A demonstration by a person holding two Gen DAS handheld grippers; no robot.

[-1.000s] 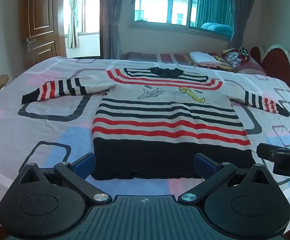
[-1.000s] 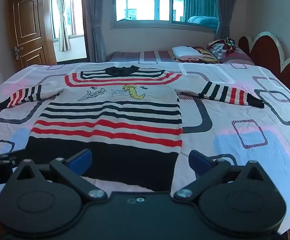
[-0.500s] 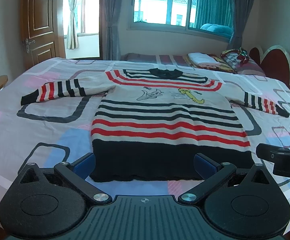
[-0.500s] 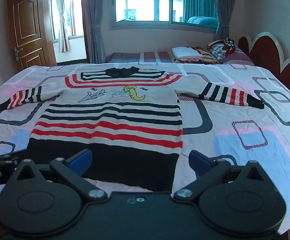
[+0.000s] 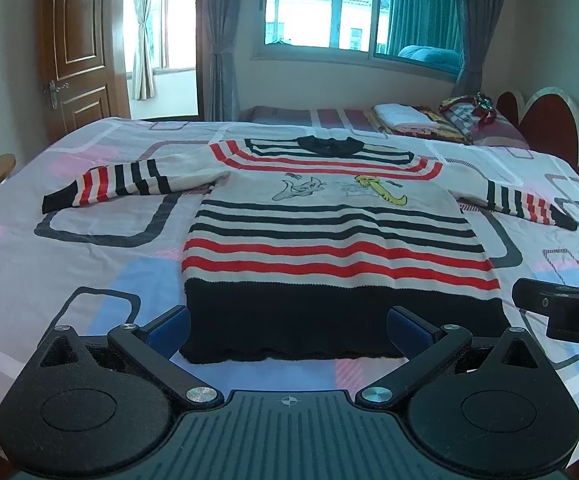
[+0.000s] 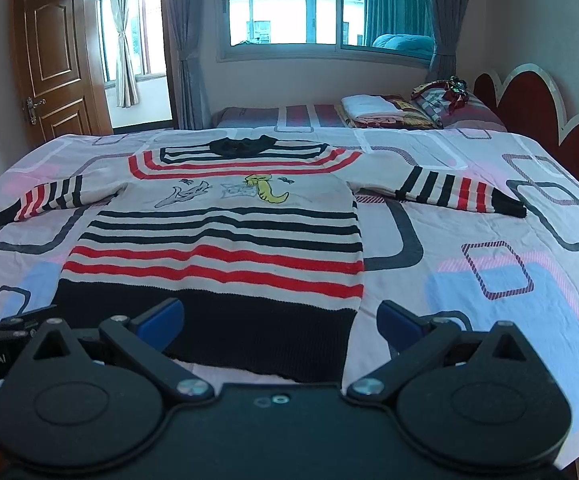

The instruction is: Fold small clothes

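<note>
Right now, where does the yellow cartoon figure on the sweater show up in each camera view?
Left wrist view: yellow figure sits right of centre, on the sweater's chest.
Right wrist view: it sits just left of centre, upper middle.
Shared landmark: the black collar, directly beyond it in both.

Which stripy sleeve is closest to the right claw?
The sleeve stretched toward the red headboard. The other sleeve points toward the door side, closer to the left claw.

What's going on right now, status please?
Left gripper and right gripper: jaws open, holding nothing. Striped sweater flat on bed, sleeves spread, unfolded. Nothing in the way.
</note>
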